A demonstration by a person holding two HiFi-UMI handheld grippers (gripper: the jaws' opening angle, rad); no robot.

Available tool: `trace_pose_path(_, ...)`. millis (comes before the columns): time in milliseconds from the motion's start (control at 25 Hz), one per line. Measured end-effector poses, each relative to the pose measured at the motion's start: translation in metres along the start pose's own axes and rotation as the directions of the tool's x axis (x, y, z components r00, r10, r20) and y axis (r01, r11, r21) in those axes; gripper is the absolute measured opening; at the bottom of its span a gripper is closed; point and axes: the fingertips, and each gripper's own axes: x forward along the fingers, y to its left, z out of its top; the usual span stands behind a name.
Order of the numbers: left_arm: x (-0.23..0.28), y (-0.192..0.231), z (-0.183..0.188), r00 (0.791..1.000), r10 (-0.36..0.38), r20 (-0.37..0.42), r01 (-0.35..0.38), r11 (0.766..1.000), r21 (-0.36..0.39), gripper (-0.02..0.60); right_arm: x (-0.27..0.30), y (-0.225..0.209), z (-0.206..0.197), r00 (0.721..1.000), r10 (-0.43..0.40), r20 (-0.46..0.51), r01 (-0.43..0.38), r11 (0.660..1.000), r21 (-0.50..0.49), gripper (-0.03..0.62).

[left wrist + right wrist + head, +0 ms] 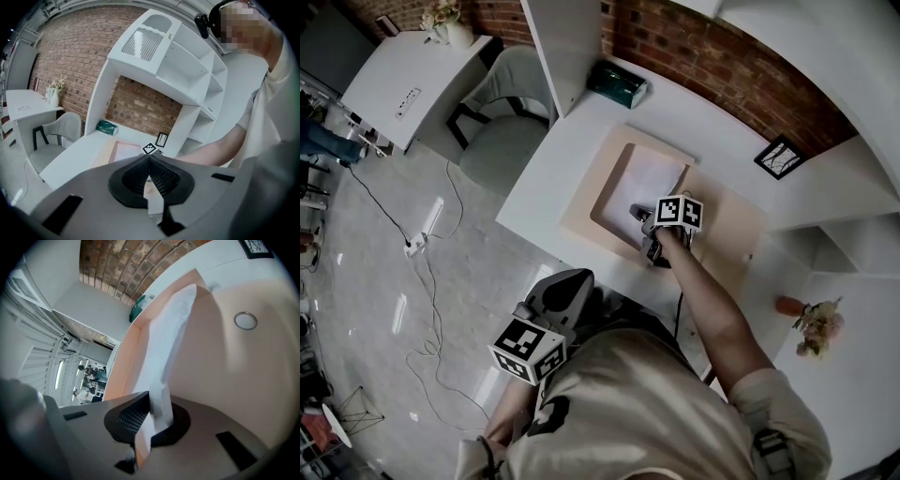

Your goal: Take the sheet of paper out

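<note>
A white sheet of paper lies in an open beige folder on the white desk. My right gripper is at the sheet's near edge, under its marker cube. In the right gripper view the right gripper is shut on the sheet of paper, which rises bent from between the pads, over the beige folder. My left gripper hangs low beside the person's body, off the desk's near edge. In its own view the left gripper is shut with nothing between the tips.
A teal tissue box and a small picture frame stand at the back of the desk, under white shelves. A metal ring lies beside the folder. A grey chair stands at the left; cables and a power strip lie on the floor.
</note>
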Motion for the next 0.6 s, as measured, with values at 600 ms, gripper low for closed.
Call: trace_pose_path(600, 0.017, -0.018, 0.003, 1.0, -0.021, -0.001, 0.021, 1.0, 0.022, 0.017, -0.013, -0.009, -0.002, 0.999, 0.041, 0.004, -0.041, 0.999, 0.03, 0.026)
